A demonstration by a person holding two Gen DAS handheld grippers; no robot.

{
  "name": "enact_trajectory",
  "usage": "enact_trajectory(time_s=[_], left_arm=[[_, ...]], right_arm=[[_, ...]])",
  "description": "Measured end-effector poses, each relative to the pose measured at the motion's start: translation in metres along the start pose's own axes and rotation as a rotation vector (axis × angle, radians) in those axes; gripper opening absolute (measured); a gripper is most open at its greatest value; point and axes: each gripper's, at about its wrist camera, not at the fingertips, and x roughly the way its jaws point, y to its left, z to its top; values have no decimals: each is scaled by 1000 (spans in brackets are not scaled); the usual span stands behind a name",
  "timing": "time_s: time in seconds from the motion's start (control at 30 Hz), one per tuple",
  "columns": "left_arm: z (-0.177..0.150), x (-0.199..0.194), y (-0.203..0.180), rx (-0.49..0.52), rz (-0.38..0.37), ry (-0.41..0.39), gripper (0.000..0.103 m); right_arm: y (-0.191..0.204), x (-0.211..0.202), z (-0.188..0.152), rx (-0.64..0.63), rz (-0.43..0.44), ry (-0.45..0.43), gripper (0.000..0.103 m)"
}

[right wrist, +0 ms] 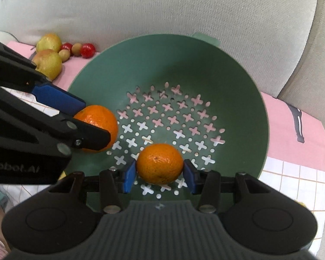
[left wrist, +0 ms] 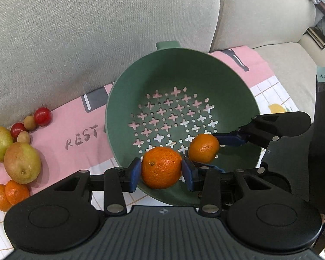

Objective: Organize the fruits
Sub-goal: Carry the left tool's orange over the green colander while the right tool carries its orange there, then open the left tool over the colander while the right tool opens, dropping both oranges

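Note:
A green colander [left wrist: 205, 73] stands on a pink cloth on a sofa; it also shows in the right wrist view [right wrist: 238, 99]. My left gripper [left wrist: 161, 172] is shut on a mandarin [left wrist: 161, 168] just over the colander's near rim. My right gripper [right wrist: 159, 172] is shut on a second mandarin [right wrist: 160, 163] over the colander's perforated bottom. Each held mandarin also shows in the other view: the right one [left wrist: 203, 148] and the left one [right wrist: 99, 119].
Left of the colander on the pink cloth [left wrist: 75, 130] lie two pears [left wrist: 21, 162], cherry tomatoes [left wrist: 42, 116], small brown fruits [left wrist: 30, 123] and two more mandarins [left wrist: 16, 191]. Grey sofa cushions [left wrist: 97, 32] rise right behind.

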Motion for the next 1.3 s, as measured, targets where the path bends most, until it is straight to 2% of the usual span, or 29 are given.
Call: enact_trajectory(time_s=[0.17,0.27,0.53,0.73,1.0,1.3], left_arm=[[-2,-1,1,-7,-1,-7,46],[-2,-5,0,-12,-15,-19,50],[-16,-34,-4,-21,-27,-89,53],[-35,-67,-4,-17,47,-159,53],[-66,-116,11,-20,154,-263,53],[-113,-168,53,-101,236,-396,54]], right_arm=[[3,1,0,-13,-17,0,46],[5,-4,0,-22,-39,-11,59],[8,-26,-5,-35,-85,-55,72],[19,-50,-12,-35,-115,-109,75],[52,-79,-31,6,-109,-199,79],[92,-100,-38,98,-14,-318,80]])
